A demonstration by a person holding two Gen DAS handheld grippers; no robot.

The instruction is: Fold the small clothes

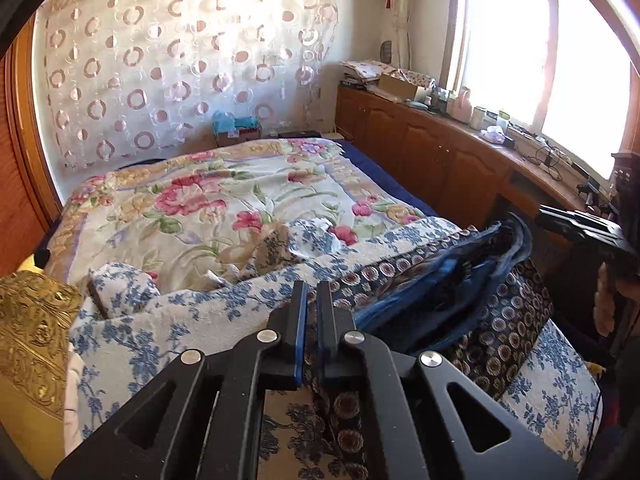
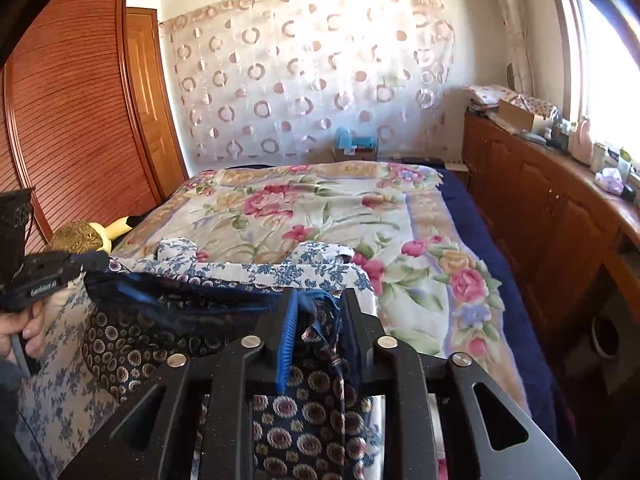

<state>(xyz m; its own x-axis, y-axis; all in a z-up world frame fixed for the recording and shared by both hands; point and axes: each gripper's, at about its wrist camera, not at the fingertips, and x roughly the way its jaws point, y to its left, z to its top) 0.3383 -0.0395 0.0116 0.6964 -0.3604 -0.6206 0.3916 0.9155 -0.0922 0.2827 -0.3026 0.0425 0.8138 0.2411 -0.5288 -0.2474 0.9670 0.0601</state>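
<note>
A small dark garment (image 1: 496,320) with round flower medallions and a blue waistband hangs stretched between my two grippers, above the near end of the bed. My left gripper (image 1: 312,290) is shut on one corner of it. My right gripper (image 2: 318,300) is shut on the other corner, with bunched blue and patterned cloth (image 2: 320,392) between its jaws. Each gripper also shows from the other's camera: the right one (image 1: 576,228) at the far right, the left one (image 2: 52,270) at the far left.
A white cloth with blue flowers (image 1: 168,320) lies crumpled on the bed under the garment. The bed carries a floral blanket (image 2: 320,208). A wooden cabinet (image 2: 540,216) with clutter runs along the right. A gold cushion (image 1: 32,320) sits at the left.
</note>
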